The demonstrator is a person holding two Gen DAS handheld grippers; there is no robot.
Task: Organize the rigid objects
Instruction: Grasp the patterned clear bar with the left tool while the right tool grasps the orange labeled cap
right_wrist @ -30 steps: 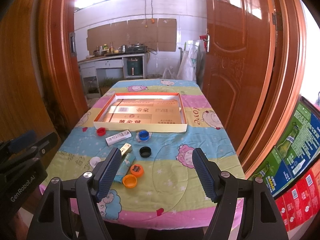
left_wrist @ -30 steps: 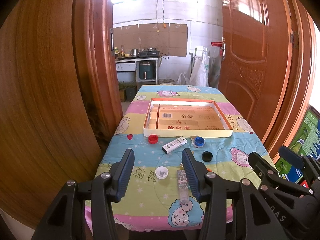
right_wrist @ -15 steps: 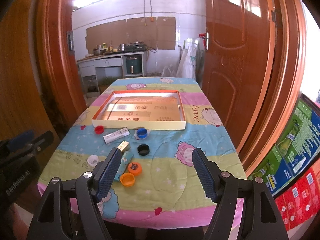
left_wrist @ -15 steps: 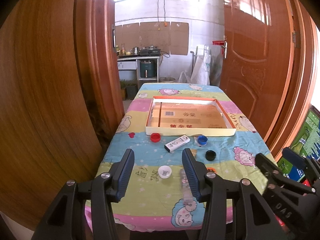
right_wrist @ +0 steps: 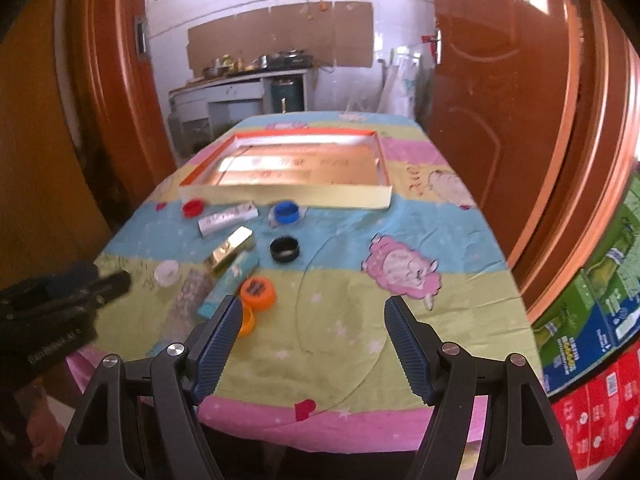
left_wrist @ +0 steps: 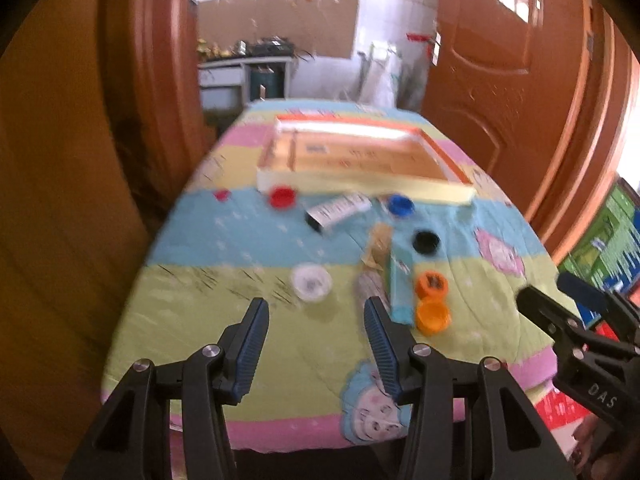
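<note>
A shallow cardboard tray [left_wrist: 400, 191] [right_wrist: 280, 197] with an orange rim lies mid-table. In front of it are scattered a red cap [left_wrist: 282, 197] [right_wrist: 193, 207], a blue cap [left_wrist: 401, 205] [right_wrist: 286, 212], a black cap [left_wrist: 426, 241] [right_wrist: 284, 249], a white cap [left_wrist: 311, 282] [right_wrist: 166, 272], two orange caps [left_wrist: 431, 284] [right_wrist: 258, 292], a white box [left_wrist: 338, 209] [right_wrist: 227, 219], a gold box [right_wrist: 233, 248] and a teal box [left_wrist: 400, 284] [right_wrist: 230, 282]. My left gripper [left_wrist: 316, 322] hangs open just short of the white cap. My right gripper [right_wrist: 314, 322] is open over bare cloth, right of the orange caps.
The table wears a striped cartoon cloth [right_wrist: 400, 268] and stands between wooden door leaves [left_wrist: 500, 80]. Stacked colourful cartons [right_wrist: 592, 320] stand to the right. A kitchen counter [right_wrist: 240, 88] lies beyond the doorway. A clear patterned box [right_wrist: 192, 292] lies beside the teal box.
Both grippers have dropped and tilted down toward the table, so the caps and boxes look larger and nearer. Both sets of jaws kept the same opening. Nothing on the table moved.
</note>
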